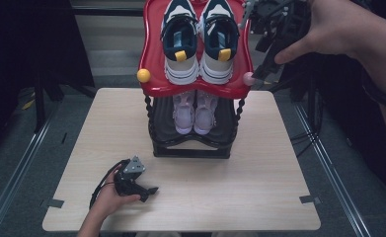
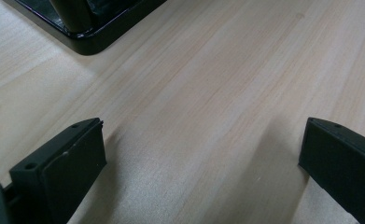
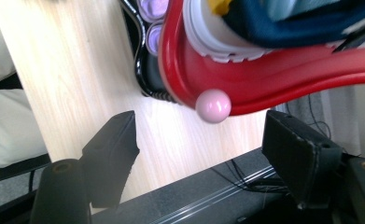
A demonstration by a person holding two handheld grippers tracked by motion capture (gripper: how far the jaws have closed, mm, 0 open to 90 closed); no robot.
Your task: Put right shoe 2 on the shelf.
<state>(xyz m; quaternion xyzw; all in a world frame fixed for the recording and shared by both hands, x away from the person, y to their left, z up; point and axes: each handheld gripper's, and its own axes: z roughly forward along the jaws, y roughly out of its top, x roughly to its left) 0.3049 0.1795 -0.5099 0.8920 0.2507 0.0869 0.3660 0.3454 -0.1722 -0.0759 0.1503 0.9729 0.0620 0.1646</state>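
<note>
Your right gripper [image 3: 199,140] has its two black jaws standing wide apart with nothing between them. Just beyond them sits a pink ball [image 3: 213,106] on the edge of the red tray [image 3: 283,77]. A navy and white sneaker [image 3: 264,25] rests in that tray, with a yellow tab at its heel. Below the tray you see the black lower shelf [image 3: 143,70] with lilac shoes [image 3: 153,18] on it, standing on the pale wooden worktop [image 3: 77,70].

A pale wood-grain counter [image 1: 259,187] stands on a grey floor [image 1: 27,163] crossed by metal rails [image 1: 328,170] on both sides. The surroundings are dark — black cables [image 1: 306,136] trail at the right, and what may be a dark frame stands at the left.
</note>
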